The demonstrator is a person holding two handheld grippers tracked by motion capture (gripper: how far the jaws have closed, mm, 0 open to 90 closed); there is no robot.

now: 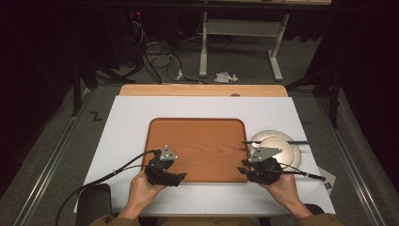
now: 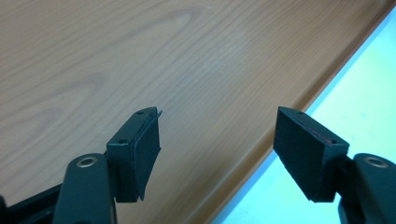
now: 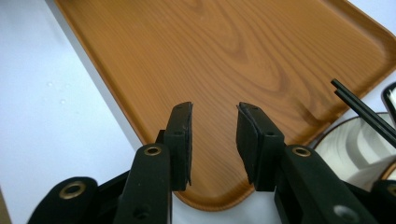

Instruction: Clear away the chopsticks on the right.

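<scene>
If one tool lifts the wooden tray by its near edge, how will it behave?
The wooden tray is probably stiff: it lies flat with a raised rim. Wide and held at one edge, it would likely tilt away. Its smooth finish may slip between the pads.

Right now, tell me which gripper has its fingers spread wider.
The left gripper: its fingers stand far apart over the tray's edge, while the right gripper leaves a narrower gap.

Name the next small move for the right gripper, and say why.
Probably swing the right gripper rightward toward the chopsticks lying across the plates. Its jaws are open and hold nothing, the wooden tray is bare, and the chopsticks lie nearest it.
</scene>
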